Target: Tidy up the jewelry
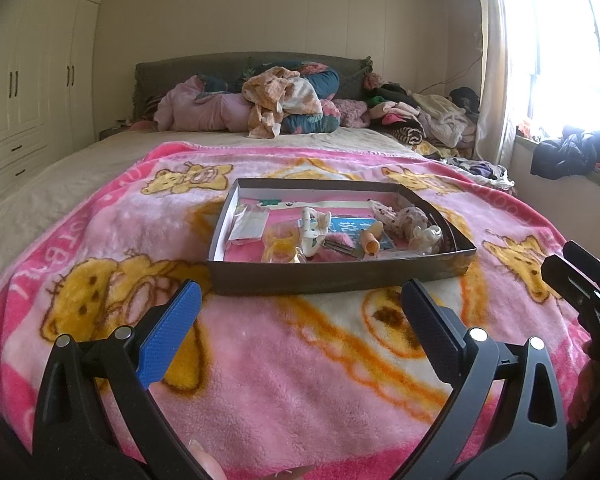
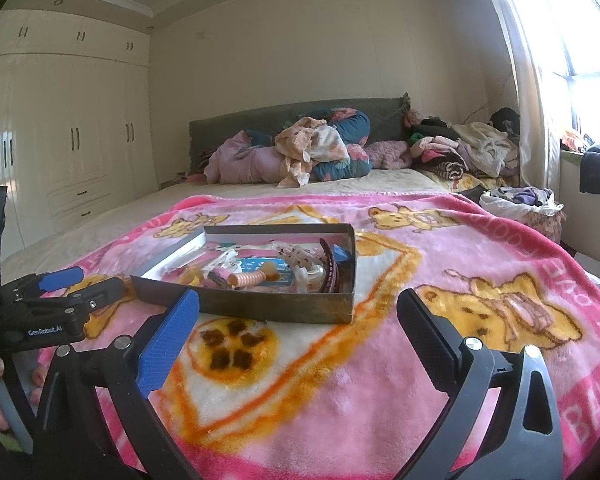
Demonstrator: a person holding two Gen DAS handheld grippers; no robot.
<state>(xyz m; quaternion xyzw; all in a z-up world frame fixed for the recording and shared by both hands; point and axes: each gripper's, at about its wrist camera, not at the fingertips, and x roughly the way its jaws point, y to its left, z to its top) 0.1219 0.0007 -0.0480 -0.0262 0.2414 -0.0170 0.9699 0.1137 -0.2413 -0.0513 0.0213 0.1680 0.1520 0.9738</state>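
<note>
Landmark: shallow dark box (image 1: 340,276) (image 2: 260,308), lying flat on the pink bear-print blanket (image 1: 280,380) (image 2: 340,380).

Left gripper (image 1: 300,322) (image 2: 80,282): fingers spread wide, nothing between them, hovering over the blanket just short of the box's near wall.

Right gripper (image 2: 298,326) (image 1: 580,280): likewise wide apart and holding nothing, near the box's near wall, to its right side (its black body shows at the left view's right edge).

Jewelry and accessories inside the box: white hair claw (image 1: 312,236), yellow ring-shaped piece (image 1: 280,240), orange ribbed item (image 1: 370,242) (image 2: 250,278), dark red headband (image 2: 332,268) against the right wall, small clear bag (image 1: 250,224) at left.

Beyond the box: heaped bedding (image 1: 260,100) (image 2: 300,152) at the headboard.
</note>
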